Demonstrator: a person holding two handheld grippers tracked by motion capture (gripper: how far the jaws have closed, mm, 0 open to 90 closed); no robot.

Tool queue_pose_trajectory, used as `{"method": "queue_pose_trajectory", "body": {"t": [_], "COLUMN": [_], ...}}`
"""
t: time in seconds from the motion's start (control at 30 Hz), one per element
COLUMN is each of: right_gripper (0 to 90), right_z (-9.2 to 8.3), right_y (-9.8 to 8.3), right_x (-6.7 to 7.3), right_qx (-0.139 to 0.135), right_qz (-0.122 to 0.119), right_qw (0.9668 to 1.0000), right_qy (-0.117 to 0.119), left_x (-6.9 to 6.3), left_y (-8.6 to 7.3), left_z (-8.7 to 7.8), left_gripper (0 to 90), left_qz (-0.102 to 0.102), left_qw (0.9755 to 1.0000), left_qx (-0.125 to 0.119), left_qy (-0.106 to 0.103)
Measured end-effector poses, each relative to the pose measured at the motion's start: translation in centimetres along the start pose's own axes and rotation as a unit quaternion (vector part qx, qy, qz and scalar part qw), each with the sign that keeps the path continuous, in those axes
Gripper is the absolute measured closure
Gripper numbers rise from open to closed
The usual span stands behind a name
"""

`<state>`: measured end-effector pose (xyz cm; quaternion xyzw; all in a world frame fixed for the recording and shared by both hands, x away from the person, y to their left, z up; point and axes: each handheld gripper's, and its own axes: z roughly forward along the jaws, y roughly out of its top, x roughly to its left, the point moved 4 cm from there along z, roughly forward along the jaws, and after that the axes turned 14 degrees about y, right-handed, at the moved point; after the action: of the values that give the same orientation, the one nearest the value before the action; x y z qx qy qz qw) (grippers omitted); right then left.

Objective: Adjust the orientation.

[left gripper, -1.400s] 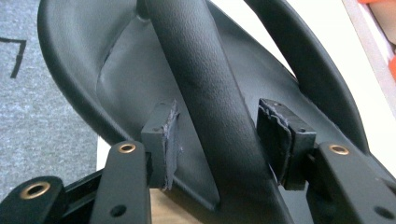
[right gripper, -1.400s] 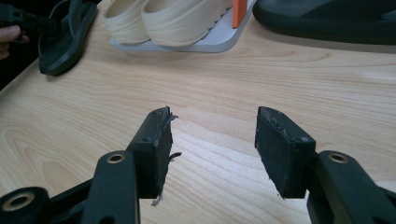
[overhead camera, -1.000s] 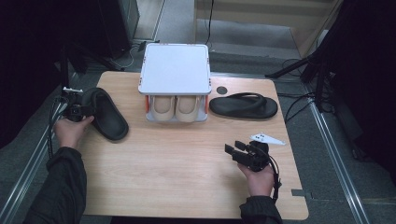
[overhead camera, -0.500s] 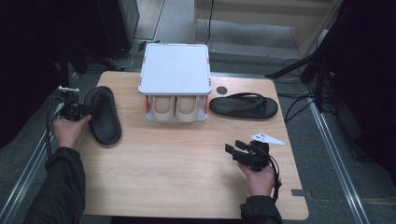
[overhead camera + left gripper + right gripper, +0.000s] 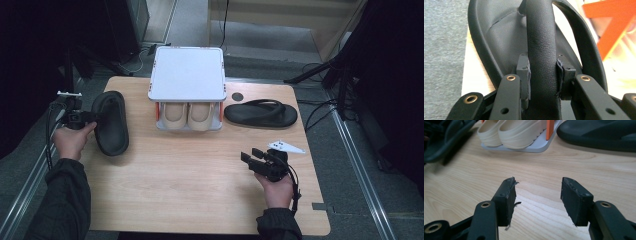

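A black sandal [image 5: 111, 122] lies lengthwise at the table's left edge. My left gripper [image 5: 91, 118] comes at it from the left; its jaws have just been closing. In the left gripper view the left gripper [image 5: 542, 72] is shut on the sandal's thick strap [image 5: 541, 42], with both pads [image 5: 524, 72] pressed against it. The matching black sandal [image 5: 260, 113] lies at the right of a small rack [image 5: 187, 74]. My right gripper [image 5: 252, 156] rests low over the wood at the front right. In the right gripper view the right gripper [image 5: 537, 195] stands open over bare wood.
The rack has a white top and orange posts [image 5: 549, 128], and a pair of cream shoes [image 5: 189, 116] sits on its lower shelf. A dark round hole [image 5: 237, 96] marks the table [image 5: 190, 190] behind the right sandal. Grey floor and cables surround the table.
The left sandal's near end has swung to the left, so it now lies lengthwise instead of slanted. The left gripper has closed on its strap. The right hand has kept still.
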<state>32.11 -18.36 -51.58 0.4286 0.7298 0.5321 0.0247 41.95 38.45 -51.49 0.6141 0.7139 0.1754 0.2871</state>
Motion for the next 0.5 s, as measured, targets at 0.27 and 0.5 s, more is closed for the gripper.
{"method": "queue_pose_trajectory", "body": {"t": [0.27,0.5], "right_gripper": [46.4,46.6], "right_z": [0.5,0.7], "right_y": [0.5,1.0], "right_x": [0.0,-0.4], "right_qx": [0.006,0.000], "right_qz": [-0.011,-0.006], "right_qw": [0.9999,1.0000], "right_qy": [-0.004,0.001], "left_x": [-1.4,-3.5], "left_y": [-1.4,-3.2], "left_z": [-1.3,-2.7], "left_gripper": [69.5,69.5], "left_qz": [0.010,0.039], "left_qw": [0.9999,0.9991], "left_qx": [-0.001,-0.012], "left_qy": [-0.008,-0.011]}}
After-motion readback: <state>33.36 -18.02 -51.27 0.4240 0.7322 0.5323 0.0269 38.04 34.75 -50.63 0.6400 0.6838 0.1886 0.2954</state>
